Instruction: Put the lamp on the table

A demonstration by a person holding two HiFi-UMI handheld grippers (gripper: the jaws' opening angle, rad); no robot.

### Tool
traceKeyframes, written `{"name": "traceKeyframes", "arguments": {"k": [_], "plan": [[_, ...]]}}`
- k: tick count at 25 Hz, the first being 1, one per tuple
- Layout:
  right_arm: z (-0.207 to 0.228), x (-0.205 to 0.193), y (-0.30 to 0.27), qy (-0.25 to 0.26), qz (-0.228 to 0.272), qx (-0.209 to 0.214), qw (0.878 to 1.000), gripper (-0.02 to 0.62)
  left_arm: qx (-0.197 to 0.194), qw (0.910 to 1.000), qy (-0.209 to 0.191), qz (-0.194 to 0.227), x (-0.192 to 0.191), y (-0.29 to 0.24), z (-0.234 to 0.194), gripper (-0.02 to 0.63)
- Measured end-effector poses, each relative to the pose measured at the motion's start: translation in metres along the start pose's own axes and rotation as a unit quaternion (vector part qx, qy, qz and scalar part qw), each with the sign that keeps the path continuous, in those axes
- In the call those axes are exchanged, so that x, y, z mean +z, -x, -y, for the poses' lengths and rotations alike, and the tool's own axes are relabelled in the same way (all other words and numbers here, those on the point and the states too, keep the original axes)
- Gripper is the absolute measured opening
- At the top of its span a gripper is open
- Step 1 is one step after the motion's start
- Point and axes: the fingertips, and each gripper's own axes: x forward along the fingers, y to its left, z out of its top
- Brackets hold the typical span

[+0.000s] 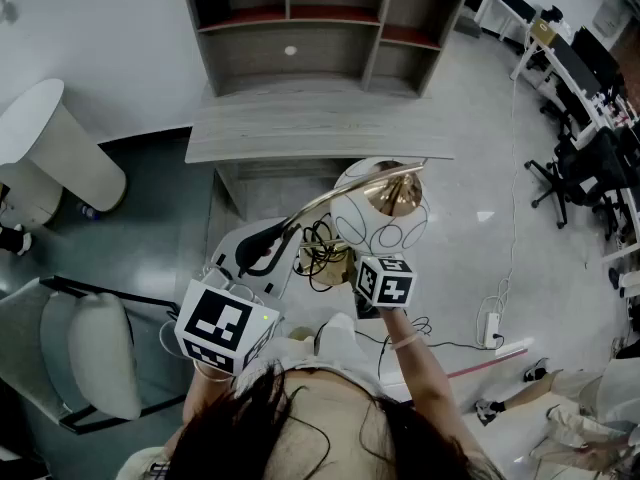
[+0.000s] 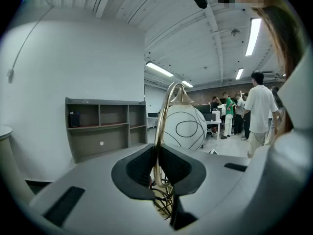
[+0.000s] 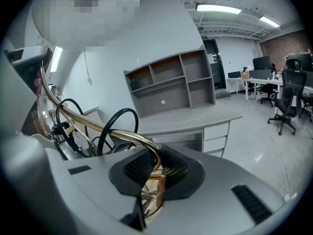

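The lamp has a curved gold stem (image 1: 335,198) and a white globe shade (image 1: 385,216) drawn with black loops. I hold it in the air in front of the grey desk (image 1: 300,133). My left gripper (image 1: 262,253) is shut on the gold stem (image 2: 157,155), with the globe (image 2: 183,128) rising beyond its jaws. My right gripper (image 1: 348,268) is shut on the stem's lower bend (image 3: 146,146), near the gold foot. Black cable (image 3: 115,124) loops around the stem.
A shelf unit (image 1: 320,23) stands on the desk's back. A white round table (image 1: 50,143) and a padded chair (image 1: 95,353) are at the left. Office chairs (image 1: 570,183) and a power strip (image 1: 490,328) lie to the right. People (image 2: 257,106) stand far off.
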Motion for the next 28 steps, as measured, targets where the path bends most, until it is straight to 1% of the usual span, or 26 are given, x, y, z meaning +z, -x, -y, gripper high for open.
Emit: {"name": "traceKeyframes", "arguments": {"k": [8, 15, 20, 28], "plan": [[0.002, -0.004, 0.01, -0.004, 0.003, -0.004, 1.0, 0.052, -0.006, 1.0, -0.003, 0.002, 0.002, 0.002, 0.008, 0.043], [0.011, 0.001, 0.013, -0.003, 0.013, -0.002, 1.0, 0.054, -0.006, 0.9999, -0.004, 0.009, 0.005, -0.004, 0.014, 0.043], [0.028, 0.009, 0.01, 0.003, 0.01, 0.007, 1.0, 0.052, 0.005, 1.0, -0.003, 0.008, 0.01, -0.023, 0.019, 0.043], [0.057, 0.021, -0.005, 0.011, 0.002, 0.035, 0.999, 0.052, 0.032, 0.9995, 0.001, 0.004, 0.017, -0.057, 0.029, 0.043]]}}
